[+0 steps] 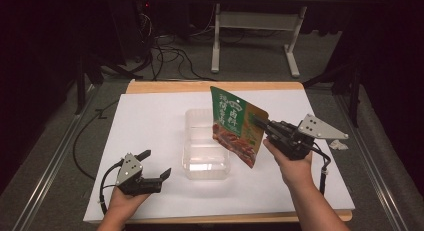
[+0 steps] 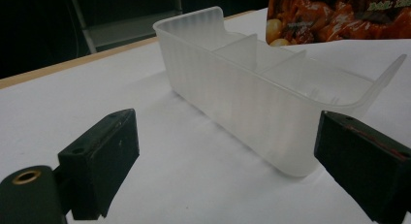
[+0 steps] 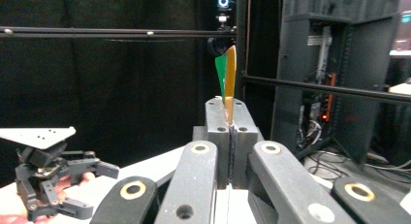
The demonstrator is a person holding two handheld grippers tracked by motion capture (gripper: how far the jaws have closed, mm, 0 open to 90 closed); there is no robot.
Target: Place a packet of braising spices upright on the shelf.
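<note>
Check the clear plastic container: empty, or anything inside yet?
Empty. The clear container shows bare compartments in the high and left gripper views; the snack pouch hangs above it, clamped in the right gripper.

Wooden table (image 1: 210,86), white sheet (image 1: 150,126) over it, clear divided container (image 1: 205,156) on sheet

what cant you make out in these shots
- Snack pouch: the high view blurs the print, so the words cannot be read; the left gripper view cuts it off at the top edge; the right gripper view shows it edge-on.
- Clear container: the pouch covers part of its right rim in the high view.
- Right gripper: its jaws hide the pinched edge of the pouch.
</note>
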